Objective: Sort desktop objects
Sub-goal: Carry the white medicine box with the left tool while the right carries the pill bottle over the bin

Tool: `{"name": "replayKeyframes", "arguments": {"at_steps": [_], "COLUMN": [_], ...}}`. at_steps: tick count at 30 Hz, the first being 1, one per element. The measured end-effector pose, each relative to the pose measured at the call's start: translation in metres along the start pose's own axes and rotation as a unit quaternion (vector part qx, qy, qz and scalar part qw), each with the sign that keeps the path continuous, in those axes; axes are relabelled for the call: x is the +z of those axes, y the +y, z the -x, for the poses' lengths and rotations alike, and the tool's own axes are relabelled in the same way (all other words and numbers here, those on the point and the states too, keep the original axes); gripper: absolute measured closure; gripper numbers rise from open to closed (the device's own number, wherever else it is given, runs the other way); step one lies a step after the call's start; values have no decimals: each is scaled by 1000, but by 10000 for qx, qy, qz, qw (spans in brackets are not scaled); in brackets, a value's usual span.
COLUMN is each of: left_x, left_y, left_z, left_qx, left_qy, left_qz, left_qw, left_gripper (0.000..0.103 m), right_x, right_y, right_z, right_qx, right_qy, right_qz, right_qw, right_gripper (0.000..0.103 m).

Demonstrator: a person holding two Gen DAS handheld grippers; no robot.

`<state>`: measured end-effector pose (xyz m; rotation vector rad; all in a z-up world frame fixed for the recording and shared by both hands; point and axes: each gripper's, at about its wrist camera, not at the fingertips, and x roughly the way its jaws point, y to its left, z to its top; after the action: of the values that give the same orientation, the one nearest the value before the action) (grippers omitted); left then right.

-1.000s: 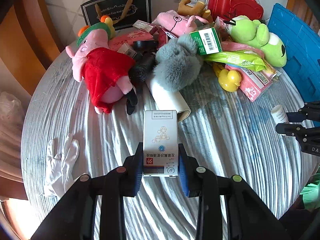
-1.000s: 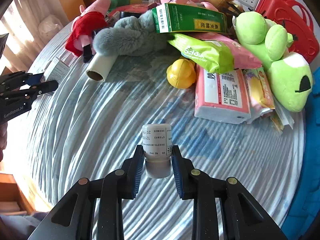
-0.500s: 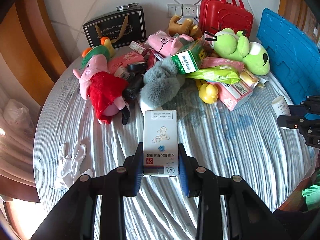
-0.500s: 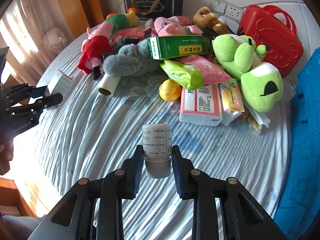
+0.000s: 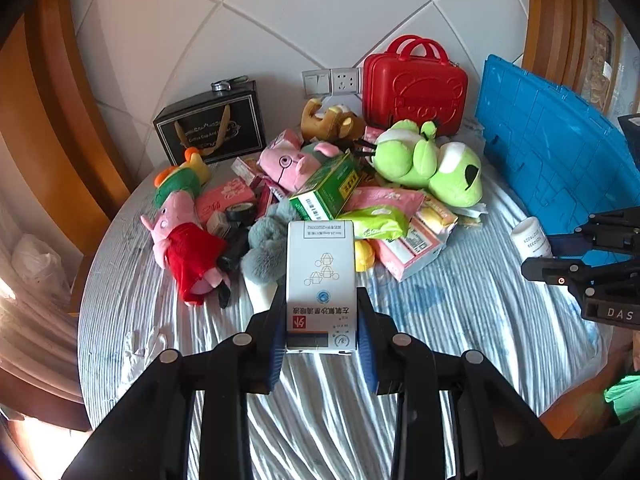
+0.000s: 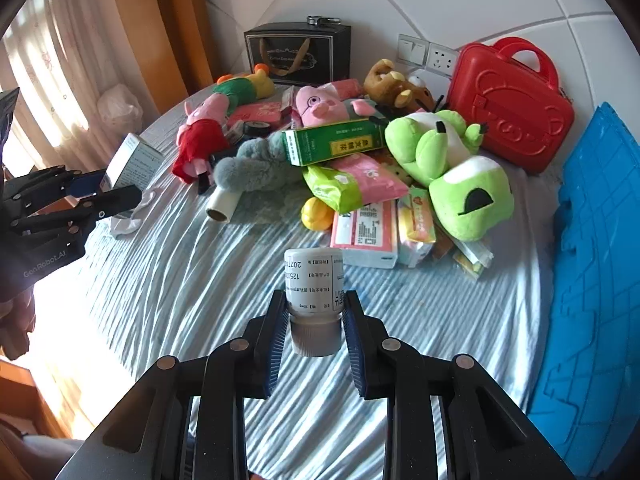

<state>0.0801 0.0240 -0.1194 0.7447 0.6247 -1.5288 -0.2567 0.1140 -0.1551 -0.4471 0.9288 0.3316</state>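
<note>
My left gripper [image 5: 321, 322] is shut on a white medicine box [image 5: 321, 280] with printed text, held up above the round table [image 5: 460, 320]. Over the striped cloth, my right gripper [image 6: 314, 314] is shut on a small white pill bottle [image 6: 313, 284], its grey cap toward the camera. In the right wrist view the left gripper [image 6: 120, 196] shows at the left edge with the box [image 6: 132, 160]. In the left wrist view the right gripper [image 5: 548, 248] and bottle [image 5: 530, 238] sit at the right edge.
A heap at the table's back holds a pig doll in red [image 5: 184, 248], a grey plush [image 5: 268, 240], a green box [image 5: 328, 192], a green frog plush [image 5: 436, 164], wipes and tissue packs. A red case [image 5: 414, 84], black gift bag [image 5: 212, 124], blue crate [image 5: 552, 152], white glove [image 5: 140, 344].
Both grippers have risen with their loads: the table and heap look smaller and farther, and more wall shows. Neither grip has changed.
</note>
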Motion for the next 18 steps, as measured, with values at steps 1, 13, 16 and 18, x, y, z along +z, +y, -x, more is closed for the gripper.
{"name": "replayKeyframes", "arguments": {"at_steps": [1, 13, 16, 18], "left_x": [4, 46, 54, 60], "left_y": [-5, -71, -89, -100], "left_z": [4, 44, 49, 51], "left_qx": [-4, -42, -49, -62], "left_qy": [-40, -480, -557, -573], "left_qz": [-12, -144, -209, -233], "left_qw": [10000, 9987, 9982, 9981], "left_gripper": [73, 73, 73, 73], "right_x": [0, -1, -3, -7], "right_y": [-4, -60, -76, -87], "right_z": [6, 78, 93, 100], "right_qx": [12, -13, -14, -17], "right_qy": [-38, -637, -738, -771], "right_qz": [-8, -65, -89, -86], "right_qw": [10000, 9979, 9972, 9970], "right_gripper": [76, 76, 76, 76]}}
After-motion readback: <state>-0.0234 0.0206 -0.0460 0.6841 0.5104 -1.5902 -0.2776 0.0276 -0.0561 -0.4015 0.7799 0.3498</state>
